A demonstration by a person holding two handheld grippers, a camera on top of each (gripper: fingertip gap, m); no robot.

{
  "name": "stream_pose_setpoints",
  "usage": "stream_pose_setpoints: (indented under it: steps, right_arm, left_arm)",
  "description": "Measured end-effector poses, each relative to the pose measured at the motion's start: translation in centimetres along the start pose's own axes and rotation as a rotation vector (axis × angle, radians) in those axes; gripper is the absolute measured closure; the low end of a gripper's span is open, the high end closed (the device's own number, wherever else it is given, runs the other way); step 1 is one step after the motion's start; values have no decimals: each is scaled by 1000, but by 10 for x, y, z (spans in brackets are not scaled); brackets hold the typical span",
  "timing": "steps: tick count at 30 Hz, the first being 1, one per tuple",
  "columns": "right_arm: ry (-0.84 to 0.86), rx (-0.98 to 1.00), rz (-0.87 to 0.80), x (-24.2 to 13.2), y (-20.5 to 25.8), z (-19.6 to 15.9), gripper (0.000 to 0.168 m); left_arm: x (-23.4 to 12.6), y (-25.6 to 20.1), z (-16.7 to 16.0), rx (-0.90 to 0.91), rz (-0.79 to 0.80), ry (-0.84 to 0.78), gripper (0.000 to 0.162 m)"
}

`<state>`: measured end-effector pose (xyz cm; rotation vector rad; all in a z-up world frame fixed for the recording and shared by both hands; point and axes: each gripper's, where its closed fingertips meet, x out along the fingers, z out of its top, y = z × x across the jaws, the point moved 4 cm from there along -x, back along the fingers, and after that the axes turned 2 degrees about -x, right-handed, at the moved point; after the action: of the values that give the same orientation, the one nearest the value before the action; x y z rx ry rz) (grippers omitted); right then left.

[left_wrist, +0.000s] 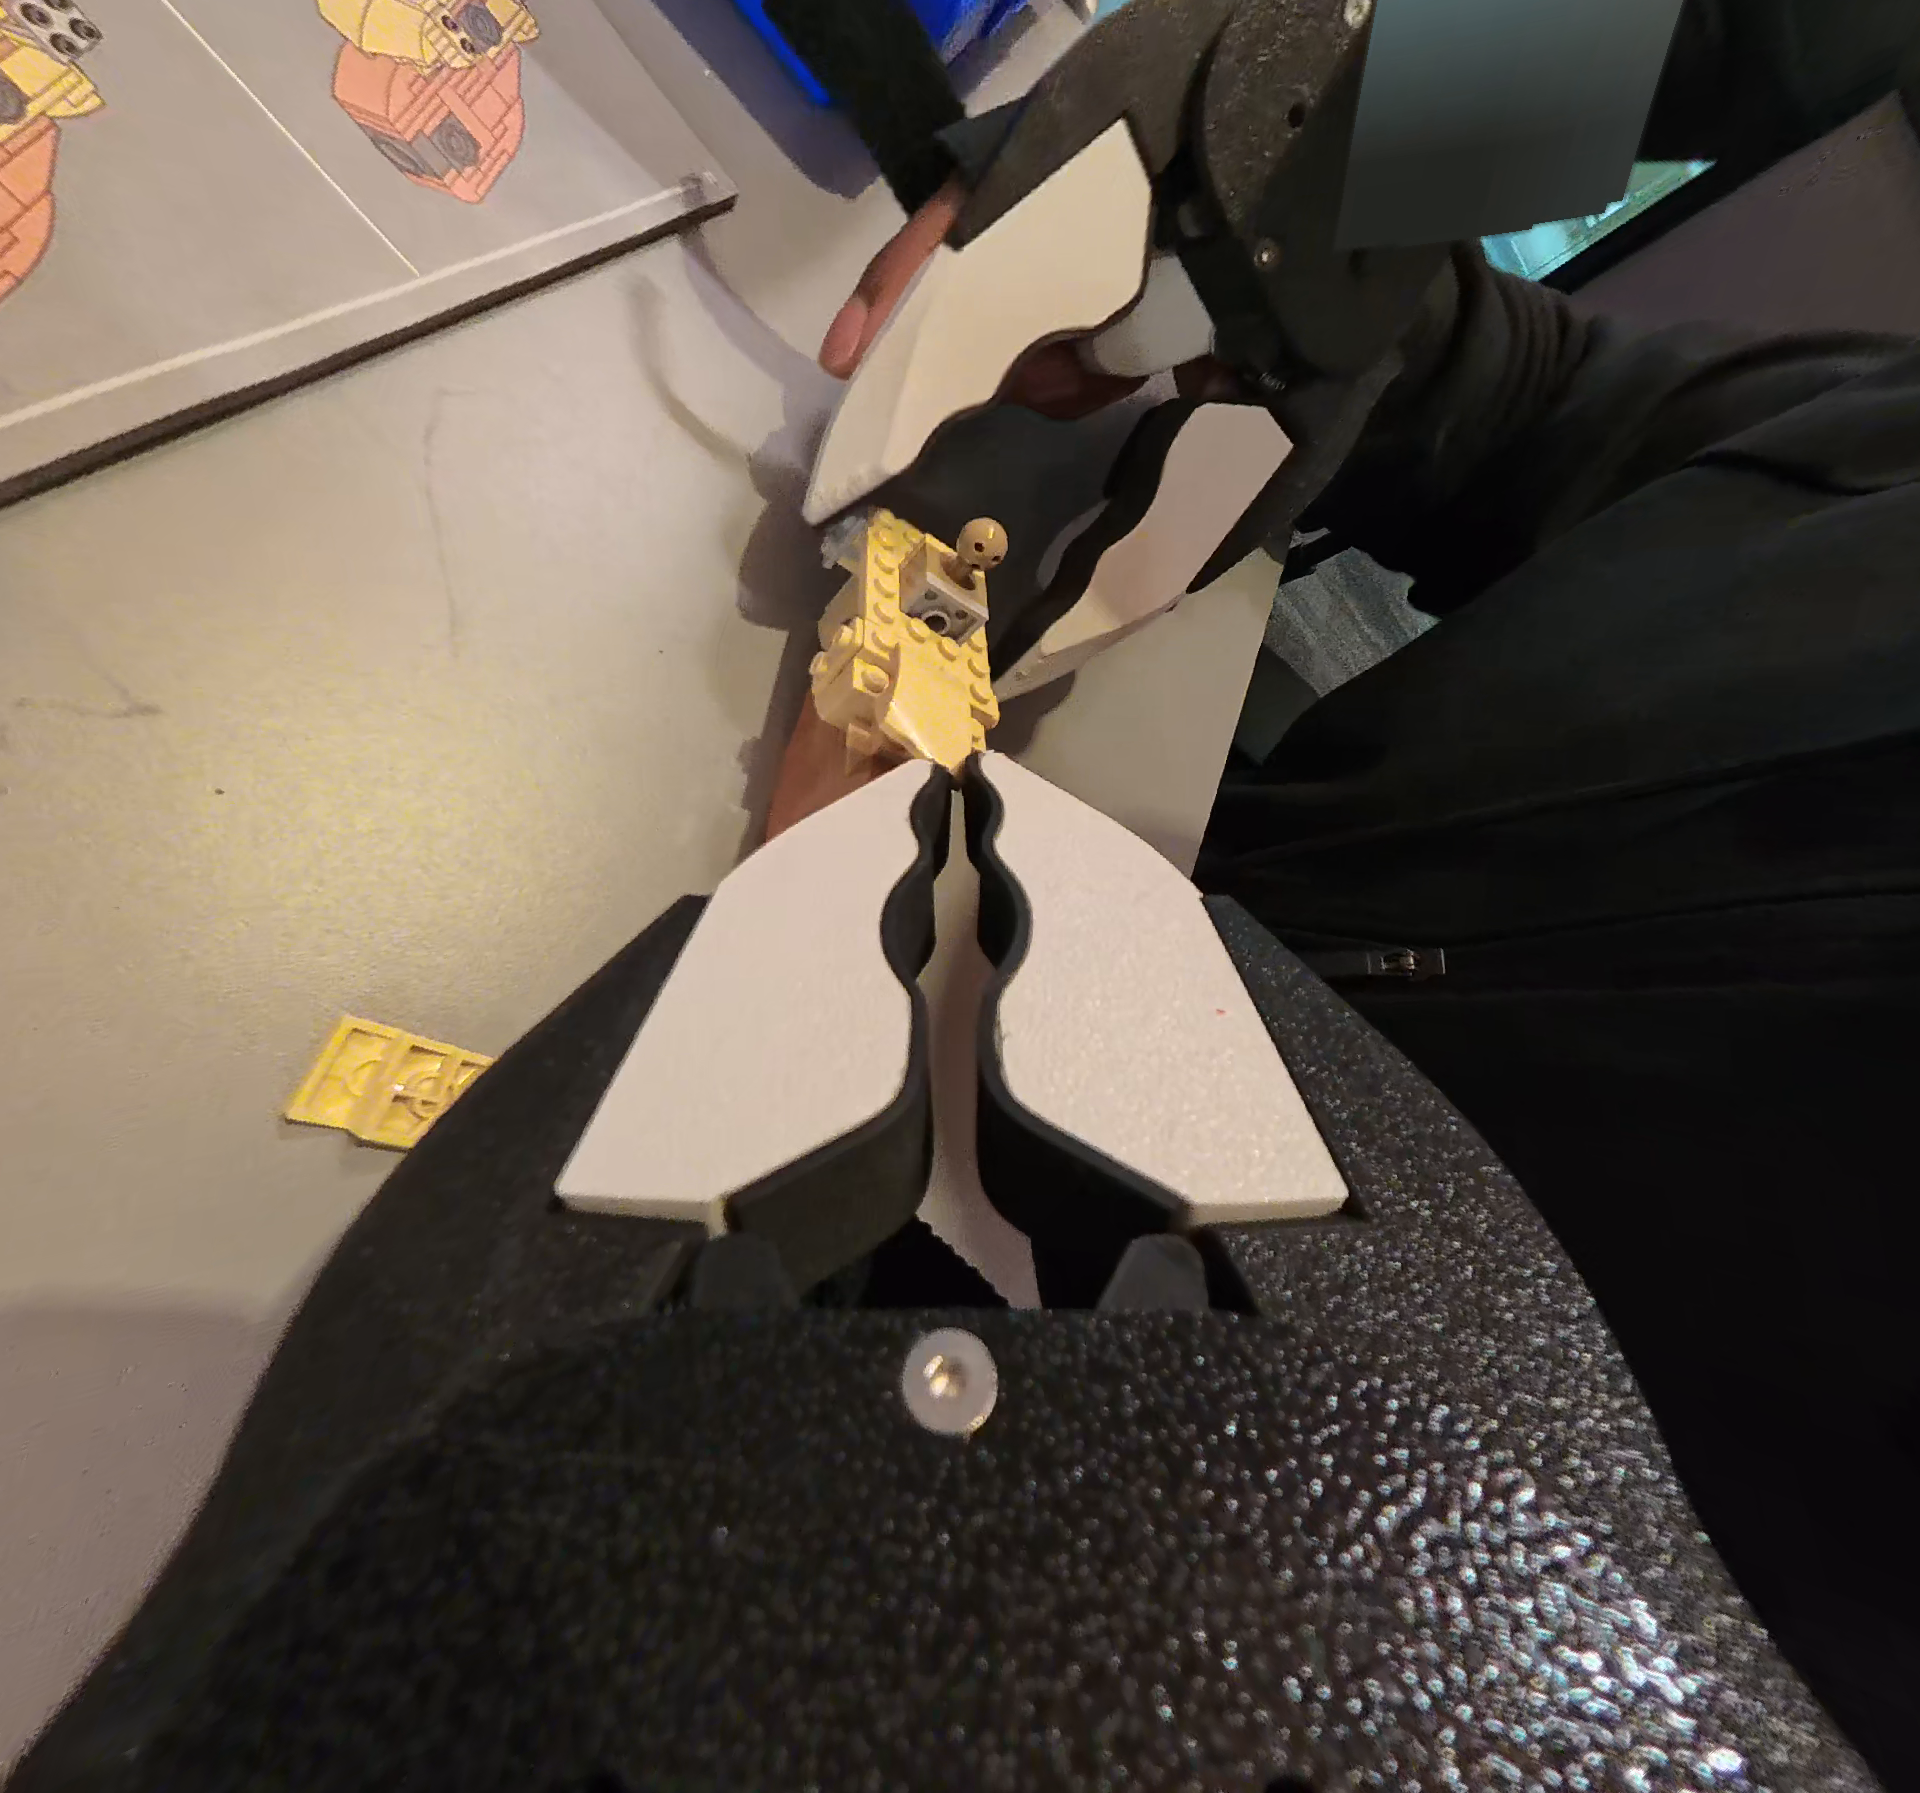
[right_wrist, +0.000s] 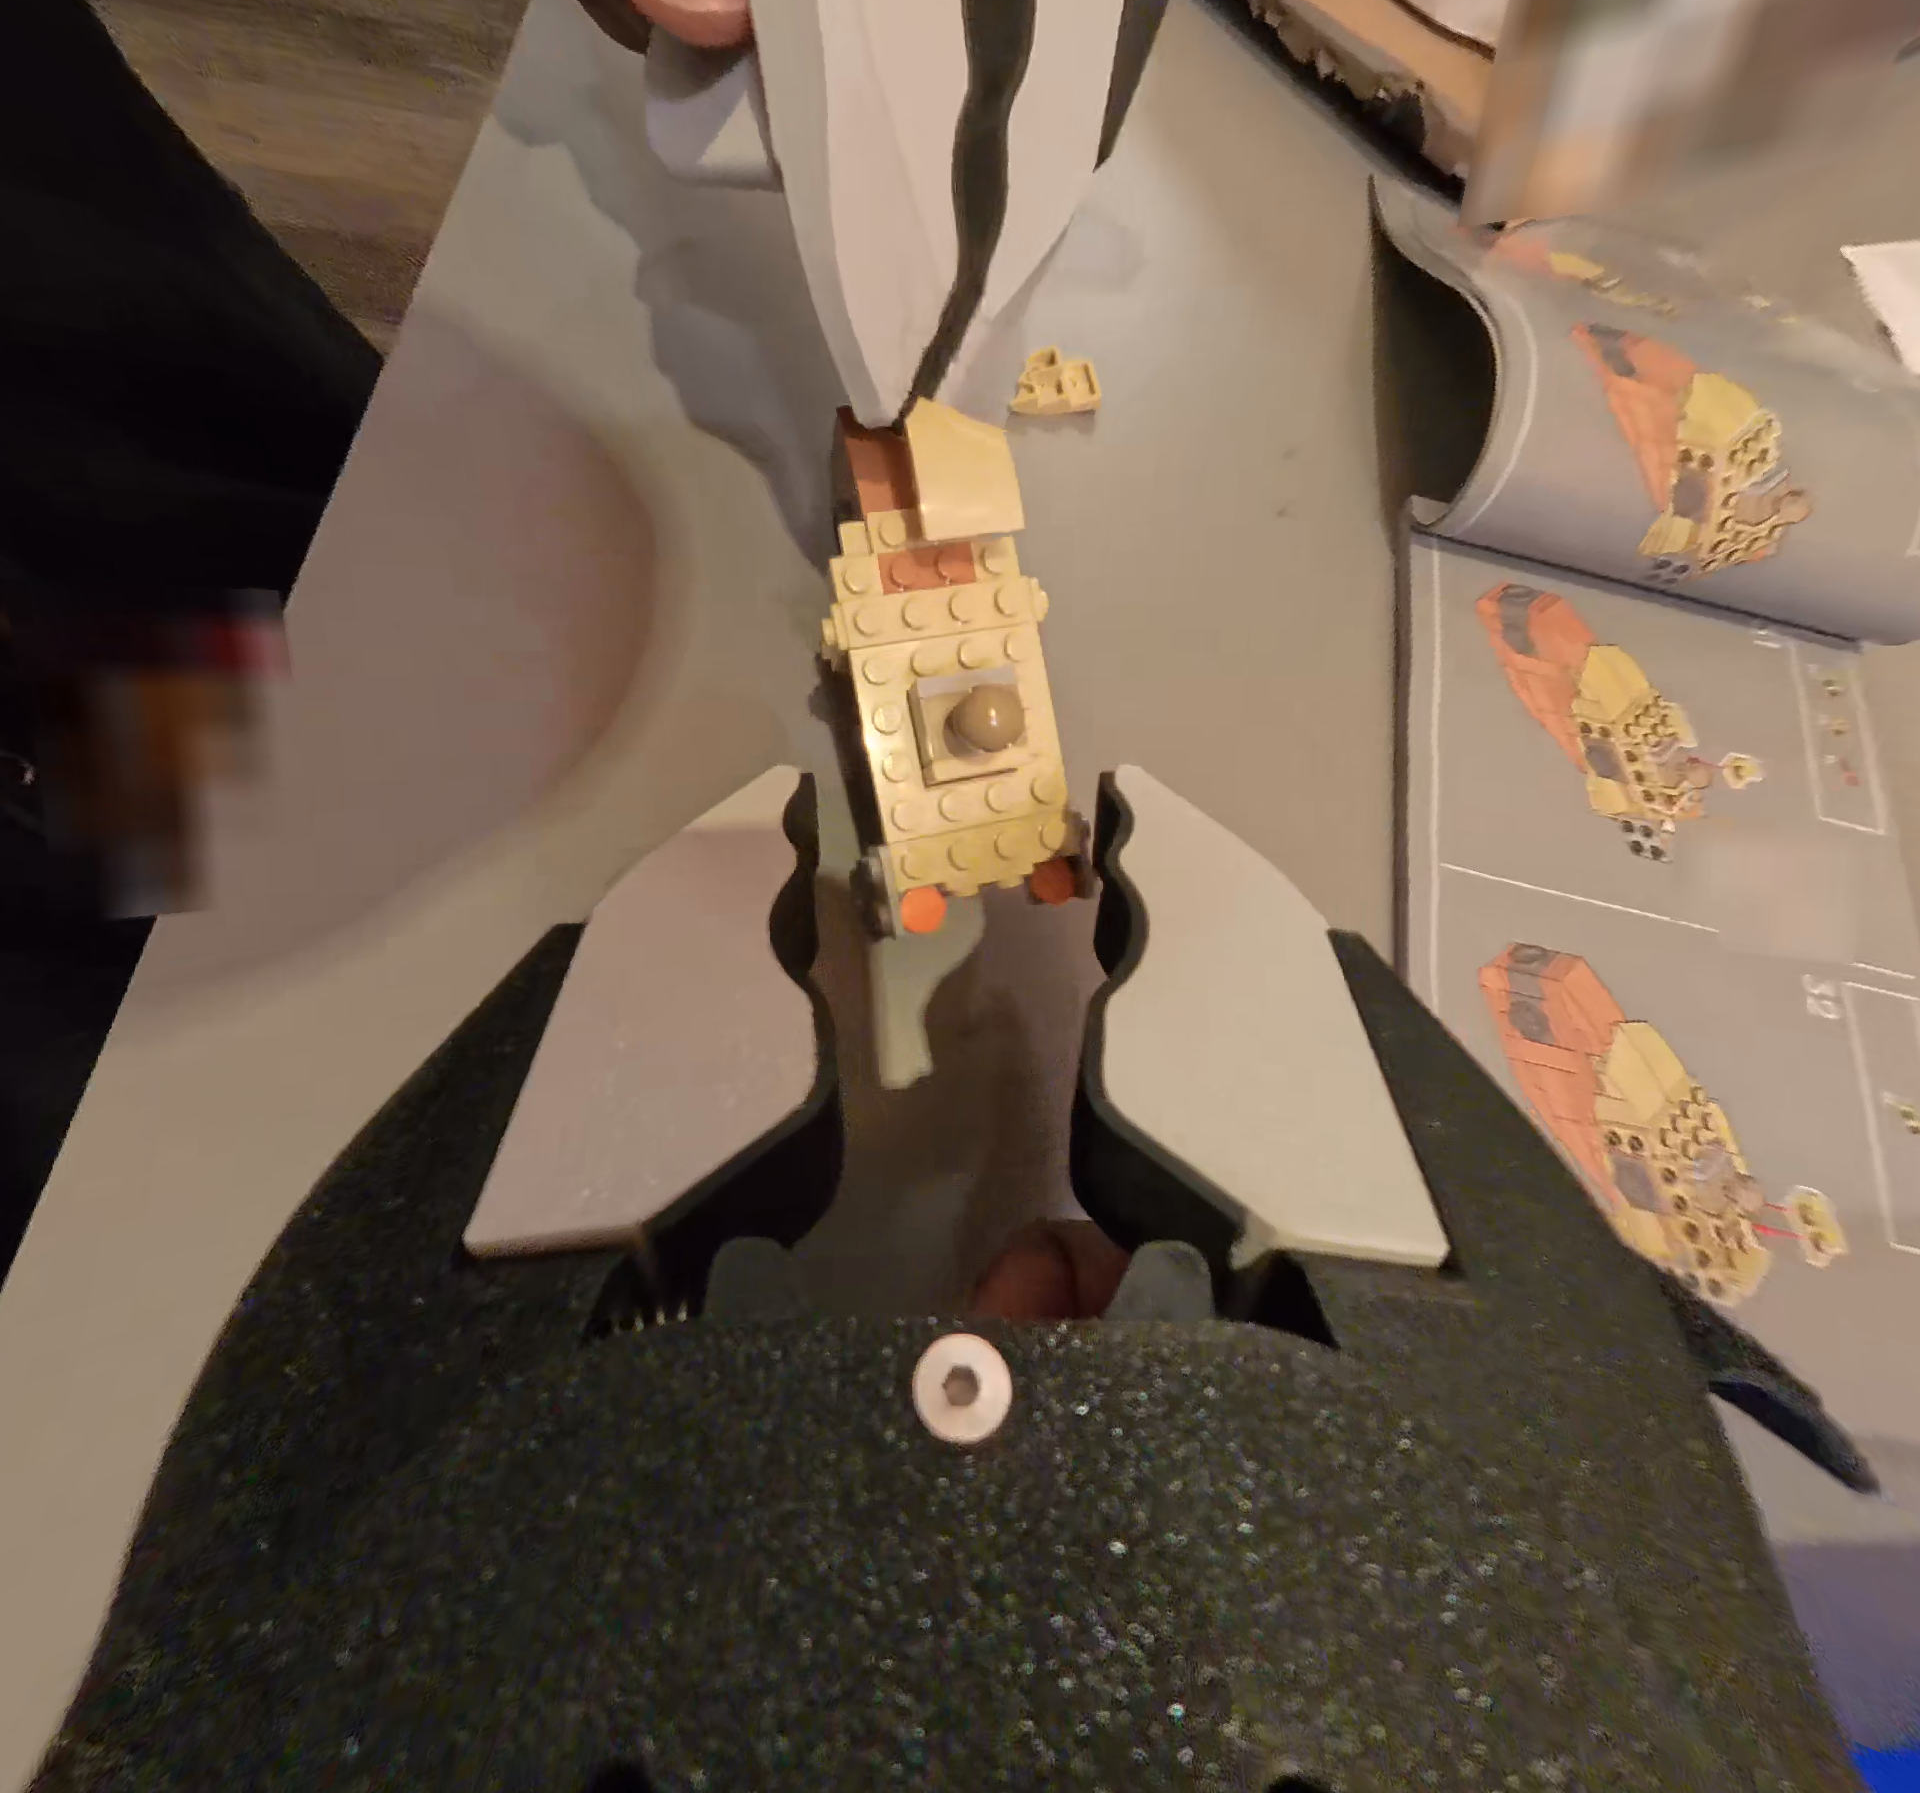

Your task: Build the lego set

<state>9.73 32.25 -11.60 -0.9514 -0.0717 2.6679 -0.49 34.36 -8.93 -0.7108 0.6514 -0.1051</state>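
The left gripper (left_wrist: 951,769) is pinched shut on the sloped nose of the tan model (right_wrist: 951,694), holding it in the air above the table (left_wrist: 312,756). The model's long axis runs straight from those tips toward the right gripper (right_wrist: 951,808), whose jaws stand wide open and empty on either side of the model's rear end, so the right is placed to close there. A loose tan plate (left_wrist: 390,1083) lies on the table beside the left gripper, well apart from the model.
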Motion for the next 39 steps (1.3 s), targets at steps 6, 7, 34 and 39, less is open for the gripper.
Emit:
stream_pose_setpoints:
  steps: [6,7,34,39]
  right_arm:
    - [11,-16,5,7,-1,3,130]
    - [15,-22,-4,7,0,3,130]
    - [9,-162,-126,3,7,8,133]
    - [9,-183,-140,3,8,8,133]
  left_arm:
    - [2,1,-1,-10,5,3,160]
    - [1,1,-1,-13,7,3,160]
    - [3,0,-7,19,53,74,158]
    - [3,0,-8,19,55,78,158]
